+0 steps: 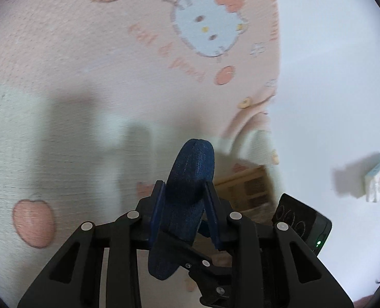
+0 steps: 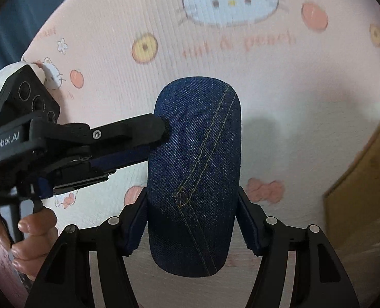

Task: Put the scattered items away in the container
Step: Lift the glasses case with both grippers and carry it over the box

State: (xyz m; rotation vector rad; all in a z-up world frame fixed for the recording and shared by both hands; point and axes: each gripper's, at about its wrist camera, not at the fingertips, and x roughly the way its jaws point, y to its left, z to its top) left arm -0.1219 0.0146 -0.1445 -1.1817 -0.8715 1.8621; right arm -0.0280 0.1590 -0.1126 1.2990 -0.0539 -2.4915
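Left tool (image 2: 161, 131) enters the right wrist view from 9 o'clock, its fingers pinching the upper left edge of the denim case (image 2: 195, 174). The case hangs above the pink printed blanket (image 2: 279, 102), long axis running 12 to 6 o'clock. Right tool (image 2: 192, 220) clamps its lower half from both sides. A wooden container (image 2: 364, 192) sits at 3 o'clock.

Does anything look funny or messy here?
Both grippers, left and right, grip the same denim case in midair at once. A small packet lies alone on the white surface. Nothing looks broken.
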